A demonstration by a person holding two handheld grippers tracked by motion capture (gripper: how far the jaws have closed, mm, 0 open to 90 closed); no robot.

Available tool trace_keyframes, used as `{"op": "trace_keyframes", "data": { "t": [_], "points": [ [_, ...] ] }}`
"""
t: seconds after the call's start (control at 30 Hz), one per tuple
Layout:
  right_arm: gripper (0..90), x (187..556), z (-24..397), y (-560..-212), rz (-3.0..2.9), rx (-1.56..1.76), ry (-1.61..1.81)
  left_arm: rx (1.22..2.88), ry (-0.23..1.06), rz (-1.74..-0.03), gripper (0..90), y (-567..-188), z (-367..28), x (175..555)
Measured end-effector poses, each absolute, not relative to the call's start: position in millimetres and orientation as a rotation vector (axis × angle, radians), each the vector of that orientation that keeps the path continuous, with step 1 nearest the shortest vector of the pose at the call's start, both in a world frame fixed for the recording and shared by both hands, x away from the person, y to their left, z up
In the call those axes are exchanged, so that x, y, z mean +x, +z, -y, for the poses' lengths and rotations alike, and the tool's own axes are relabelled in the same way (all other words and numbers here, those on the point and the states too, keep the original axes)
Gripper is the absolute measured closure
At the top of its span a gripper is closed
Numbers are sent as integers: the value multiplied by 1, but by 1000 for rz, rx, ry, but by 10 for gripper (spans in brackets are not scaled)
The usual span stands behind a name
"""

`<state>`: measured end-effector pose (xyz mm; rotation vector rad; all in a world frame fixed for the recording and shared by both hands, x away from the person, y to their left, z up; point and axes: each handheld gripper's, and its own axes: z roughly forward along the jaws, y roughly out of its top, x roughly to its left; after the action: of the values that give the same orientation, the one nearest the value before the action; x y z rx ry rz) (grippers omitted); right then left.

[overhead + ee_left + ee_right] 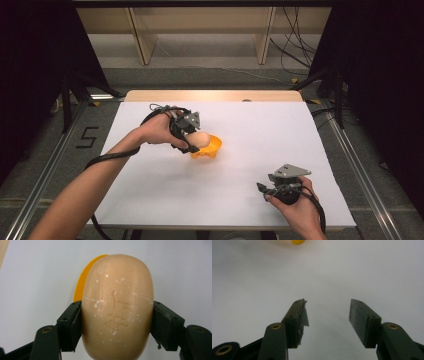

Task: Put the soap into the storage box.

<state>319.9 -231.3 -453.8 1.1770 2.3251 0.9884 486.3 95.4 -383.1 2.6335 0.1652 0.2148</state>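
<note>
A beige oval bar of soap [117, 307] is clamped between the two jaws of my left gripper [192, 142]. In the high view the soap [201, 139] hangs just over an orange dish [212, 146] at the middle of the white table; whether they touch I cannot tell. The dish's orange rim [82, 280] peeks out behind the soap in the left gripper view. My right gripper [266, 190] rests near the table's front right, open, with nothing between its jaws. Its own view shows a bit of the orange dish [297, 242] far ahead.
A white sheet [260, 135] covers the table, with a wooden strip [215, 95] along the far edge. Beyond stand shelf legs and loose cables [295, 50] on the floor. Metal rails [45, 165] flank the table on both sides.
</note>
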Motion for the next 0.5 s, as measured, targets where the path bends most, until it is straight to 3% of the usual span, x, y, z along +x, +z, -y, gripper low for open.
{"op": "trace_keyframes", "data": {
  "t": [0.5],
  "points": [
    [476, 320, 231, -454, -2327, 1174, 990, 2625, 213, -155, 319, -383, -88, 491]
  ]
}}
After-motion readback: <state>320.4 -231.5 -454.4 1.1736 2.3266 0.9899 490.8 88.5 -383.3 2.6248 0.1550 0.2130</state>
